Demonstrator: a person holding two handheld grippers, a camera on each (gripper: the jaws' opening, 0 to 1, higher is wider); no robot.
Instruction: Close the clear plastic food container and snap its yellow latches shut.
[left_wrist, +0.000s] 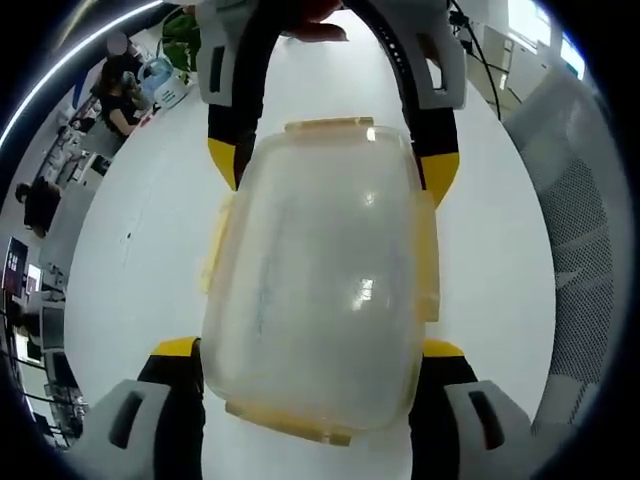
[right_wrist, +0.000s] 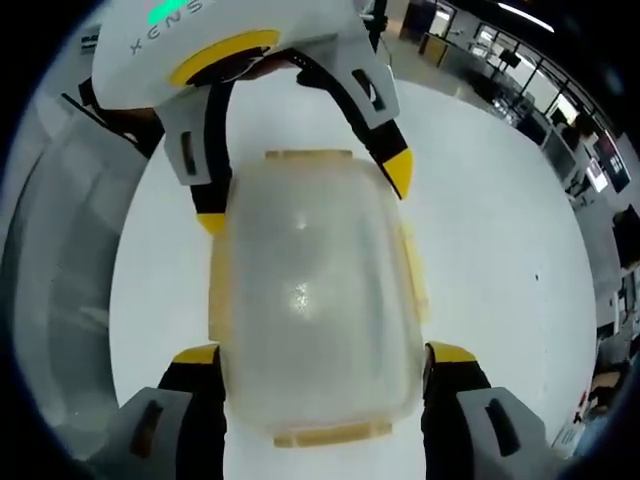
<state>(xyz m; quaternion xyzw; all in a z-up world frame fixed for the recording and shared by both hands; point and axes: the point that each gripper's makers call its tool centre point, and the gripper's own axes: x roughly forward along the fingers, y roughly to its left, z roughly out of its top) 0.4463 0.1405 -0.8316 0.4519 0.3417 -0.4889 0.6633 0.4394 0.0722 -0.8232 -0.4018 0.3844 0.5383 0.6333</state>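
Note:
The clear plastic container (left_wrist: 320, 270) (right_wrist: 310, 300) lies on the white table (left_wrist: 150, 220) with its lid on top. Yellow latches stick out at its near end (left_wrist: 290, 425) and far end (left_wrist: 330, 125). One side latch (left_wrist: 212, 250) (right_wrist: 412, 270) flares outward. My left gripper (left_wrist: 310, 350) (right_wrist: 305, 195) is open, its yellow-tipped jaws standing on either side of one end of the container. From the opposite end my right gripper (right_wrist: 325, 355) (left_wrist: 332, 165) straddles the box the same way, also open. Whether the jaws press on the walls cannot be told.
A grey mesh chair back (left_wrist: 580, 230) (right_wrist: 50, 250) stands beside the table. Beyond the table's far edge are desks with seated people (left_wrist: 120, 100) and a green plant (left_wrist: 180, 40). Bare white tabletop (right_wrist: 500, 200) surrounds the container.

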